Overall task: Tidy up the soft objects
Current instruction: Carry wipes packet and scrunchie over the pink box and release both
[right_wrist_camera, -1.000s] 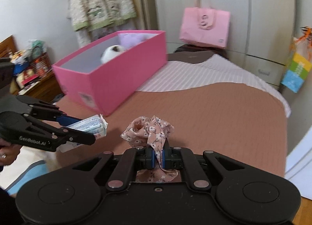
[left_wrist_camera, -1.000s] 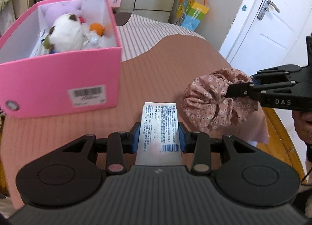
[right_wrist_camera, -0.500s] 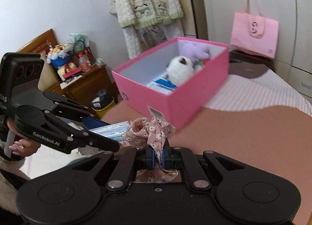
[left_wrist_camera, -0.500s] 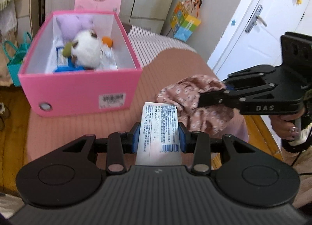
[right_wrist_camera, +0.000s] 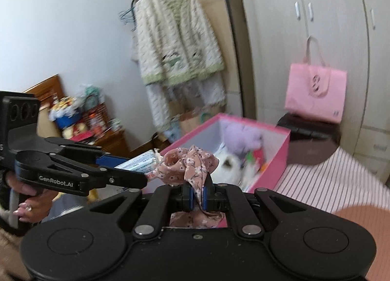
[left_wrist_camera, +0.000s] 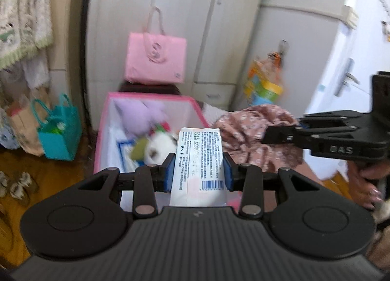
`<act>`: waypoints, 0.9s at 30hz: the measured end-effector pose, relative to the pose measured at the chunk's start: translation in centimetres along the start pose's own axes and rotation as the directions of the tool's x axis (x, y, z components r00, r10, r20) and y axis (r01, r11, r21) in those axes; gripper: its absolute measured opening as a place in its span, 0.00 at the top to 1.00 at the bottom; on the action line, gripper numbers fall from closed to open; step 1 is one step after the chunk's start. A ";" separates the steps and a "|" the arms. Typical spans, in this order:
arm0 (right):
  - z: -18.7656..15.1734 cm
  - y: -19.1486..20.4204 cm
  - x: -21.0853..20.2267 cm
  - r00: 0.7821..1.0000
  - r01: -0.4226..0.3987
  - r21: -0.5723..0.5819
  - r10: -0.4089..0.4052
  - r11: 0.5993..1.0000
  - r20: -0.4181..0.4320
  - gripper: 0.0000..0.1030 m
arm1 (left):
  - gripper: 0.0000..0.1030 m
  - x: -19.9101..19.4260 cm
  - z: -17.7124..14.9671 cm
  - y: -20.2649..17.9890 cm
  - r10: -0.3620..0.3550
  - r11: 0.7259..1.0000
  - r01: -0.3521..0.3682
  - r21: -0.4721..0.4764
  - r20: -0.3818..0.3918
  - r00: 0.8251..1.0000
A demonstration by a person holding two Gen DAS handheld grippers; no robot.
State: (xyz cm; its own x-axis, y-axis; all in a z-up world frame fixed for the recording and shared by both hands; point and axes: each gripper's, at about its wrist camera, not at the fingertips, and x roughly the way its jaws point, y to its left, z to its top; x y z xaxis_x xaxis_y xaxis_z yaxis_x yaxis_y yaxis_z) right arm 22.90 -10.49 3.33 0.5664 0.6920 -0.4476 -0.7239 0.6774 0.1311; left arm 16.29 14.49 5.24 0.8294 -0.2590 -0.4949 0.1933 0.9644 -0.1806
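My left gripper (left_wrist_camera: 198, 173) is shut on a white tissue pack (left_wrist_camera: 198, 159) with printed text and a barcode, held in the air over the near end of the open pink box (left_wrist_camera: 156, 97). My right gripper (right_wrist_camera: 198, 194) is shut on a pink floral scrunchie (right_wrist_camera: 187, 161), also lifted, just right of the tissue pack and near the box's near right edge. The scrunchie (left_wrist_camera: 256, 134) and the right gripper (left_wrist_camera: 287, 136) show in the left wrist view. The box (right_wrist_camera: 282, 144) holds a purple plush (left_wrist_camera: 143, 115), a white plush (left_wrist_camera: 160, 149) and other soft items.
A pink tote bag (left_wrist_camera: 156, 61) sits on a dark stool behind the box. A teal bag (left_wrist_camera: 59, 132) stands on the wooden floor to the left. Wardrobe doors (left_wrist_camera: 195, 13) are behind. A knitted cardigan (right_wrist_camera: 175, 37) hangs on a rack. The striped bed cover (right_wrist_camera: 336, 183) lies at right.
Both grippers have risen and moved toward the pink box with their loads. The box now sits directly below and ahead of them, and the bed surface has dropped out of view.
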 end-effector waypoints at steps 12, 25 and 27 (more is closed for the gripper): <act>3.9 -2.9 10.0 0.978 0.209 -0.068 -0.208 0.976 0.022 0.91 | 0.64 11.5 4.3 4.1 0.183 0.983 -0.184 0.001 -0.062 0.981; 3.3 -5.9 17.5 0.967 0.237 -0.054 -0.241 0.970 -0.084 0.88 | 0.63 17.5 4.5 4.4 0.266 0.960 -0.244 0.136 -0.181 0.947; 3.2 -6.6 17.9 0.966 0.240 -0.024 -0.241 0.970 -0.089 0.85 | 0.63 18.0 4.5 4.4 0.286 0.953 -0.261 0.153 -0.173 0.942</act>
State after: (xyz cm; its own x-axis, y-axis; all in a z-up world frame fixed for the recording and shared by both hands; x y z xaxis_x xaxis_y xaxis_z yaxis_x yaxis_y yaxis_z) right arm 39.11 -1.81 -2.71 0.6871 0.4830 -0.5427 -0.5761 0.8174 -0.0019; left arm 34.41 14.30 -0.68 0.7466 0.0226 -0.6648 0.0478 0.9950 0.0876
